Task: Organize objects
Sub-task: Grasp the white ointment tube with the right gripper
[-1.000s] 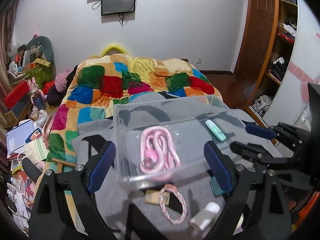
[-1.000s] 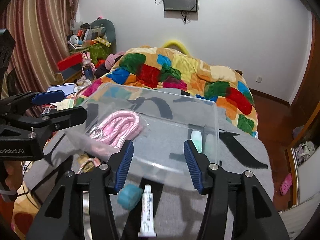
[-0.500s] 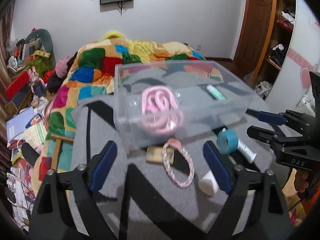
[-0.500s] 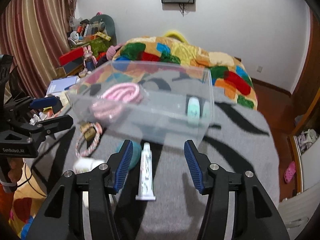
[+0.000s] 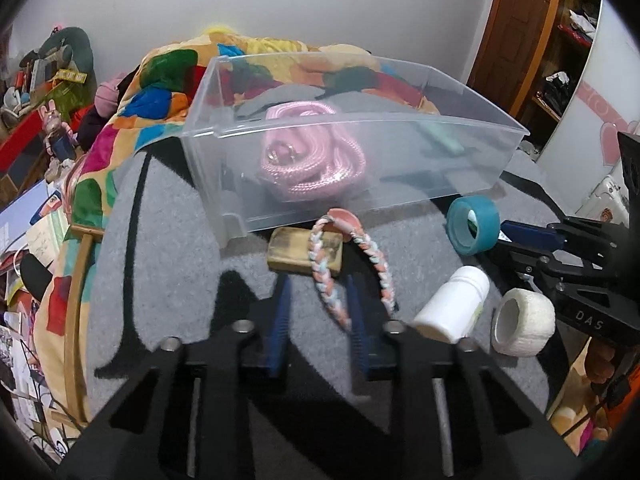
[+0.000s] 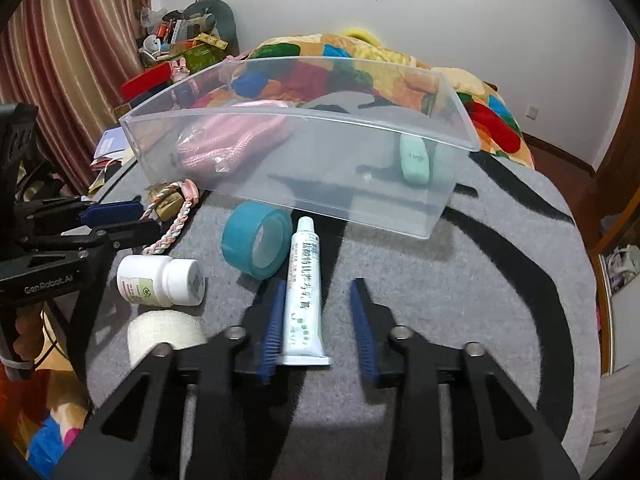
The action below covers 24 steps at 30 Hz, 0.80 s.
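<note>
A clear plastic bin (image 5: 400, 160) (image 6: 360, 200) stands on the grey mat and holds a pink rope (image 5: 316, 168) (image 6: 228, 140) and a mint green case (image 6: 414, 158). My left gripper (image 5: 318, 320) is open, its jaws either side of a braided bracelet (image 5: 352, 276) that lies over a tan block (image 5: 288, 252). My right gripper (image 6: 318, 320) is open around a white tube (image 6: 303, 292), which lies flat between the pads. A teal tape roll (image 6: 256, 244) (image 5: 474, 230), a white pill bottle (image 6: 160, 280) (image 5: 452, 308) and a white bandage roll (image 6: 164, 334) (image 5: 522, 322) lie nearby.
The grey mat (image 6: 480, 300) with black stripes covers a round table. A colourful quilt (image 6: 380, 64) on a bed lies behind the bin. Clutter (image 5: 28, 160) fills the floor on the left. A wooden door (image 5: 516, 20) and shelves are at the right.
Both grippers dropped toward the mat and came nearer the loose items. Their jaws narrowed, the left around the bracelet and the right around the tube.
</note>
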Motion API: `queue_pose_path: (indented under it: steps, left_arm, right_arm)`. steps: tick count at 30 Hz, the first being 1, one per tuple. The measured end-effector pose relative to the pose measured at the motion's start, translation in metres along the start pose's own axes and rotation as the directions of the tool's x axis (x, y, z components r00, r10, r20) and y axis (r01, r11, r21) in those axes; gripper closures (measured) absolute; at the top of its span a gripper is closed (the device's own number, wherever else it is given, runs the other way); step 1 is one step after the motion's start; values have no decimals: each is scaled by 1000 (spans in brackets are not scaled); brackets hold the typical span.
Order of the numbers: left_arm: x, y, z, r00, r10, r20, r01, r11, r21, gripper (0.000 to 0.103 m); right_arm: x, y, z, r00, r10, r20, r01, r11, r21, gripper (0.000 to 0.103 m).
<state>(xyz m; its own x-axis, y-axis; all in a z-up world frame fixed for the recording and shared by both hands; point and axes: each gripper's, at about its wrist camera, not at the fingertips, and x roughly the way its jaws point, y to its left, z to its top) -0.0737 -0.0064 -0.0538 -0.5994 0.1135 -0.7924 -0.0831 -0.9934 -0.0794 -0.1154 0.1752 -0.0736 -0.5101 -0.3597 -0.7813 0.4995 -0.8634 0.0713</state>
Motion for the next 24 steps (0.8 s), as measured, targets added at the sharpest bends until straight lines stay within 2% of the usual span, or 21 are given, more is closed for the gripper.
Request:
queue_pose_path:
  steps: [1, 3, 12, 24]
  left_arm:
    - [0, -2, -1, 1000, 6, 4, -6, 1000, 7, 96]
    - [-2, -4, -3, 1000, 8, 14, -8, 1000, 14, 99]
    - [-29, -7, -4, 996, 1, 86, -3, 1000, 22, 100]
    - [-76, -12, 20, 978, -31, 208, 24, 999, 36, 100]
  right_arm:
    - [0, 1, 0, 1000, 0, 2, 0, 1000, -3, 86]
    - [-1, 2, 0, 1000, -1, 6, 1, 1000, -5, 87]
    - [-15, -5, -5, 999, 7, 35, -8, 999, 35, 87]
    - [-59, -13, 6, 990, 19, 143, -28, 998, 55, 87]
